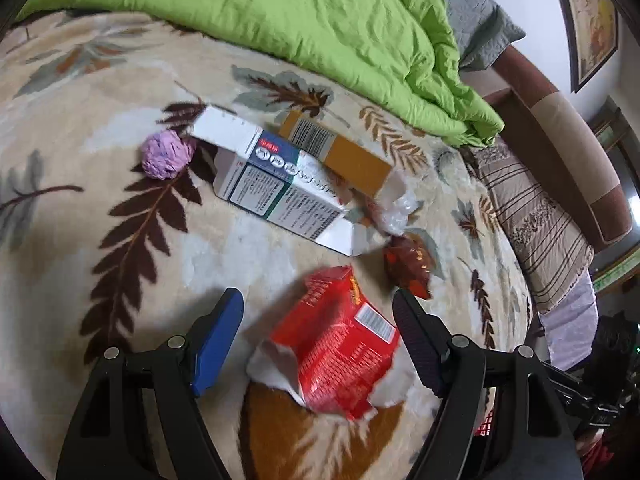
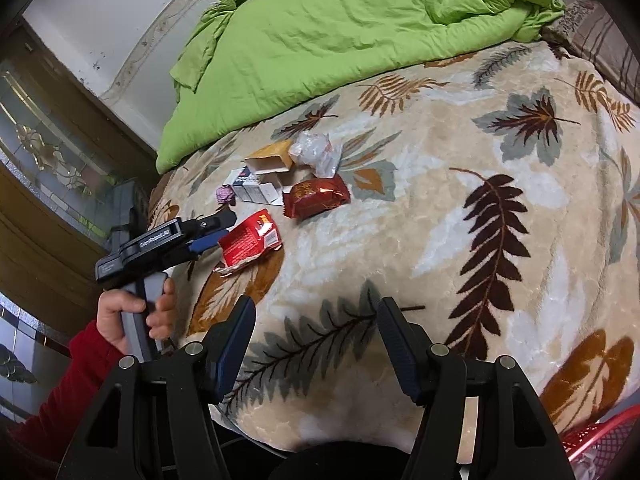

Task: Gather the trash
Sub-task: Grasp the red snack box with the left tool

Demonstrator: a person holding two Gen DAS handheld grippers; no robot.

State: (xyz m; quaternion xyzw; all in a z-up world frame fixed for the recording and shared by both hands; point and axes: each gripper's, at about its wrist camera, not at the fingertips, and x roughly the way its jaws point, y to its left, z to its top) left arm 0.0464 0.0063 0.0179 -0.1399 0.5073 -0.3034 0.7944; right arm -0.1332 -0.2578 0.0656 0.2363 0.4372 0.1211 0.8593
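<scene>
Here the red wrapper [image 1: 340, 340] lies between the left gripper's [image 1: 318, 312] spread fingers.

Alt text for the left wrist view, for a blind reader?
An open left gripper straddles a torn red packet on a leaf-patterned blanket. Beyond lie a white box, an orange box, a purple paper ball and a green quilt.

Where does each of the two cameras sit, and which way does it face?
Left wrist: on the left gripper, looking down along its open fingers at the torn red packet on the leaf-print blanket; only fingers show.
Right wrist: on the right gripper, open, farther back over bare blanket; shows the left hand holding the left gripper.
Shared: red packet, white box, green quilt.
</scene>
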